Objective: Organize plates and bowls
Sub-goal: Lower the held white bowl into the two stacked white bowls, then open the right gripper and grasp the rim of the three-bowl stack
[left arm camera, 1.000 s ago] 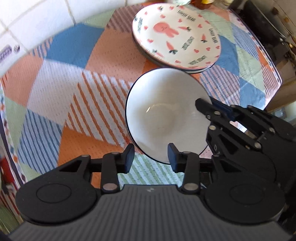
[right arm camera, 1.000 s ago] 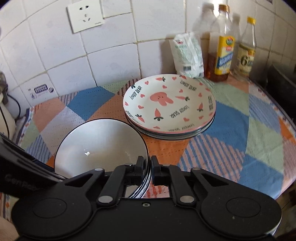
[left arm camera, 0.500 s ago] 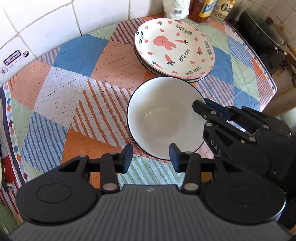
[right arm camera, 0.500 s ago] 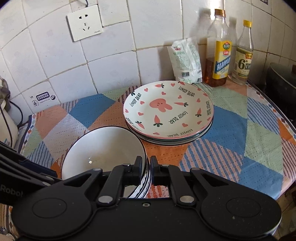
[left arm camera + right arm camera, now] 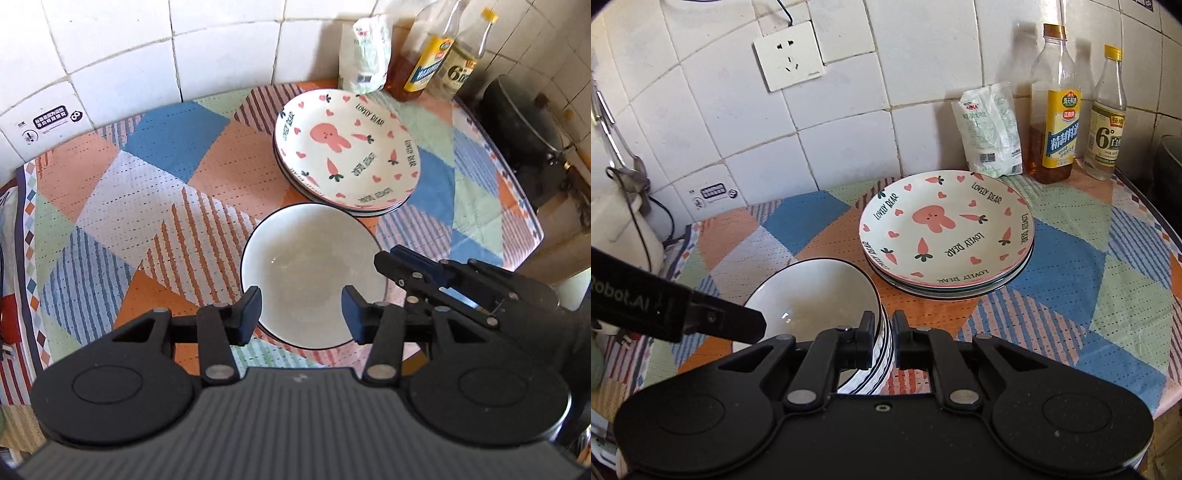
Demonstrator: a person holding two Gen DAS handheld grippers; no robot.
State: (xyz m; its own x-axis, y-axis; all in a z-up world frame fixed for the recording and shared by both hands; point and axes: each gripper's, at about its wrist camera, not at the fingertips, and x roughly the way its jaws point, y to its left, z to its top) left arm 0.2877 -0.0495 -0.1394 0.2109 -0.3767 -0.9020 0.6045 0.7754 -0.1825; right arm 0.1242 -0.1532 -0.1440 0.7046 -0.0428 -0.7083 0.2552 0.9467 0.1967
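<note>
A stack of white bowls with dark rims [image 5: 310, 269] sits on the patchwork cloth, near a stack of plates topped by a rabbit-and-carrot plate [image 5: 347, 147]. My left gripper [image 5: 301, 314] is open and empty, above the bowls' near edge. My right gripper [image 5: 883, 341] straddles the right rim of the bowl stack [image 5: 816, 295], jaws slightly apart around the rim. It also shows in the left wrist view [image 5: 391, 260] at the bowls' right edge. The plate stack [image 5: 945, 232] lies beyond the bowls.
A white bag [image 5: 991, 129] and two bottles [image 5: 1056, 107] stand against the tiled wall at the back right. A dark pot [image 5: 524, 122] sits at the right. A wall socket [image 5: 788, 55] is above the table. The table's edge [image 5: 532, 221] curves at right.
My left gripper has risen and pulled back, so more of the table and wall shows. My right gripper's jaws have parted slightly at the bowl rim. The bowls stay in place.
</note>
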